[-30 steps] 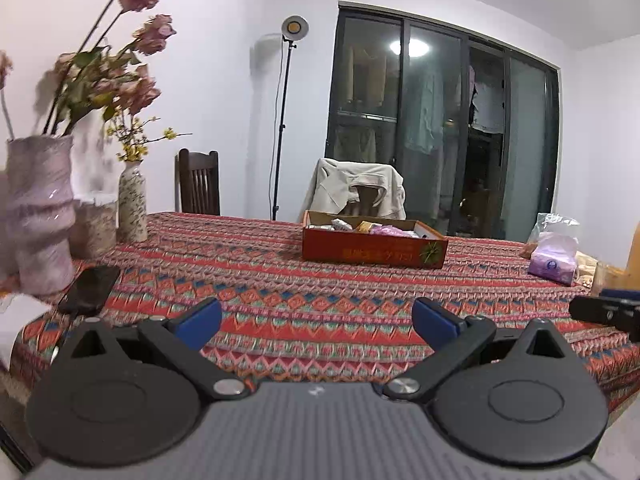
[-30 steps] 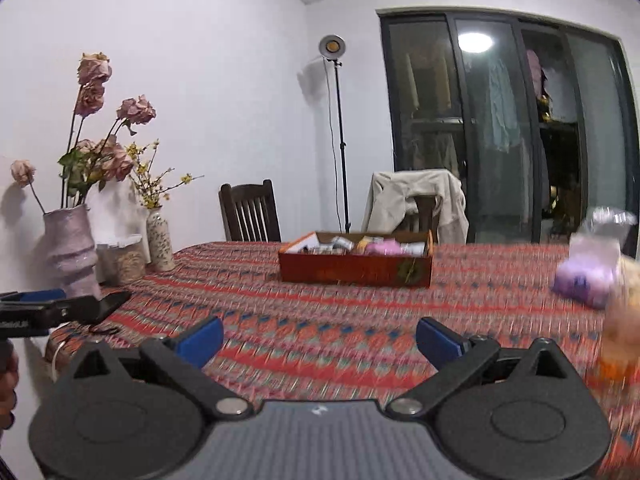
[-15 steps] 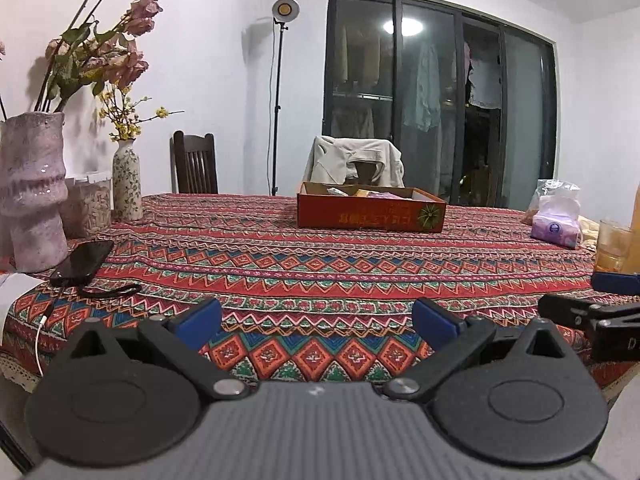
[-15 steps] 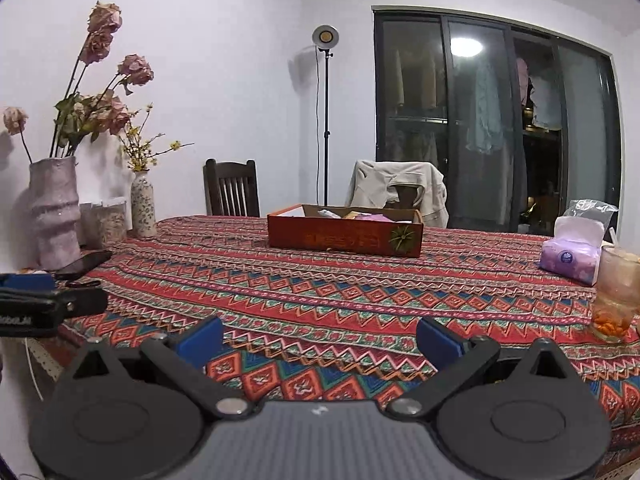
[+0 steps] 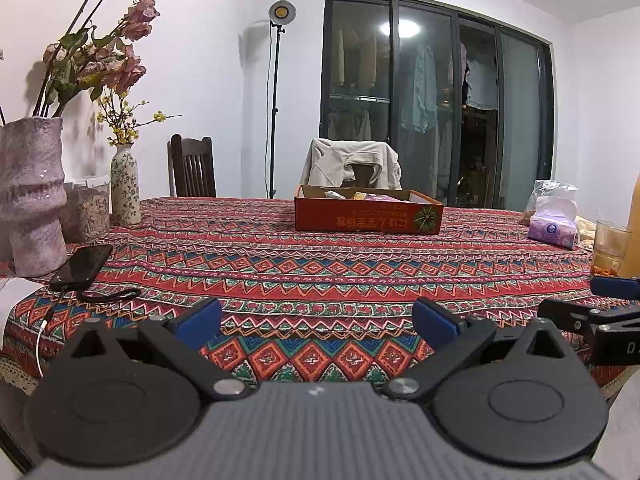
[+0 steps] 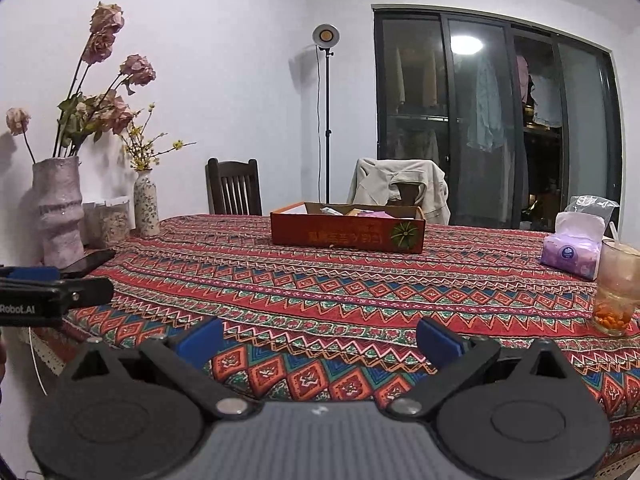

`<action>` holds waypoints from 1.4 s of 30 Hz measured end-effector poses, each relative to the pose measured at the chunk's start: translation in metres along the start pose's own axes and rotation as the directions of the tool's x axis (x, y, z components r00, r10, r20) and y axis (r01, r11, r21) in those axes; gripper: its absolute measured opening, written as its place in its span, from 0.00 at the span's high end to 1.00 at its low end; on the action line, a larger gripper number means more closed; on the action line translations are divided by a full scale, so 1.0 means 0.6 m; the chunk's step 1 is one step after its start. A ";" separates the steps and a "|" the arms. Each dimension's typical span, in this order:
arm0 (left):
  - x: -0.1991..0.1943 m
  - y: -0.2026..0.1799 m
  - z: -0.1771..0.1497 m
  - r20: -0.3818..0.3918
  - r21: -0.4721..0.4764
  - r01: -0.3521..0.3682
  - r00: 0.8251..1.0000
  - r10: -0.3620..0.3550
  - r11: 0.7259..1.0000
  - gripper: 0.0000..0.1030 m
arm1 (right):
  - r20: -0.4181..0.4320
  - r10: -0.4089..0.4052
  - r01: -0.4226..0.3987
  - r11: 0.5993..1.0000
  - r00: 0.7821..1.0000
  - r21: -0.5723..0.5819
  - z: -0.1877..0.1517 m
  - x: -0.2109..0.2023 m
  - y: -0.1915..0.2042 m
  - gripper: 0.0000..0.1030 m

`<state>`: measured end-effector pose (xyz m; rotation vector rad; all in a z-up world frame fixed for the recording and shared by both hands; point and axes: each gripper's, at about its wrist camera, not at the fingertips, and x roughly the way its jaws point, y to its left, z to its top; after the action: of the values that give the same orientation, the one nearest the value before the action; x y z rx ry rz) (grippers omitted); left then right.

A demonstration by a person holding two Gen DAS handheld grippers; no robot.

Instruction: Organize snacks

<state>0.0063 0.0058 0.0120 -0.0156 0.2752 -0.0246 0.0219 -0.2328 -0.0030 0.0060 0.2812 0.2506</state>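
Observation:
A red cardboard box (image 5: pixel 368 214) holding several snack packets stands on the patterned tablecloth at the far middle of the table; it also shows in the right wrist view (image 6: pixel 347 234). My left gripper (image 5: pixel 316 322) is open and empty, over the near table edge, far from the box. My right gripper (image 6: pixel 318 338) is open and empty, also at the near edge. Each gripper shows at the side of the other's view.
Two vases with flowers (image 5: pixel 34 192) and a phone (image 5: pixel 82 266) with a cable sit at the left. A tissue pack (image 6: pixel 572 250), a plastic bag (image 5: pixel 552 196) and a glass (image 6: pixel 618 294) stand at the right. Chairs (image 6: pixel 234 192) stand behind the table.
Both views have tilted down and steadied on the table; the grippers stay open and side by side near the front edge.

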 end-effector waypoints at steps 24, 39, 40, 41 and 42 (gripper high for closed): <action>0.002 -0.001 -0.003 -0.008 0.005 0.002 1.000 -0.002 1.000 0.00 | 0.009 -0.019 0.019 1.000 1.000 0.003 -0.003 -0.005 -0.009 0.00; -0.001 -0.001 -0.002 -0.002 0.007 -0.004 1.000 0.004 1.000 0.00 | 0.010 -0.023 0.023 1.000 1.000 0.003 -0.006 -0.004 -0.011 0.00; -0.001 -0.001 -0.001 0.000 0.008 -0.004 1.000 0.004 1.000 0.00 | 0.010 -0.023 0.023 1.000 1.000 0.003 -0.006 -0.005 -0.011 0.00; -0.001 -0.002 -0.001 0.000 0.008 -0.003 1.000 0.003 1.000 0.00 | 0.010 -0.022 0.022 1.000 1.000 0.004 -0.007 -0.005 -0.011 0.00; -0.002 -0.002 -0.001 0.001 0.008 -0.002 1.000 0.002 1.000 0.00 | 0.008 -0.022 0.022 1.000 1.000 0.003 -0.007 -0.005 -0.011 0.00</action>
<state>0.0053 0.0047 0.0120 -0.0075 0.2745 -0.0233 0.0199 -0.2402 -0.0065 0.0071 0.2731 0.2282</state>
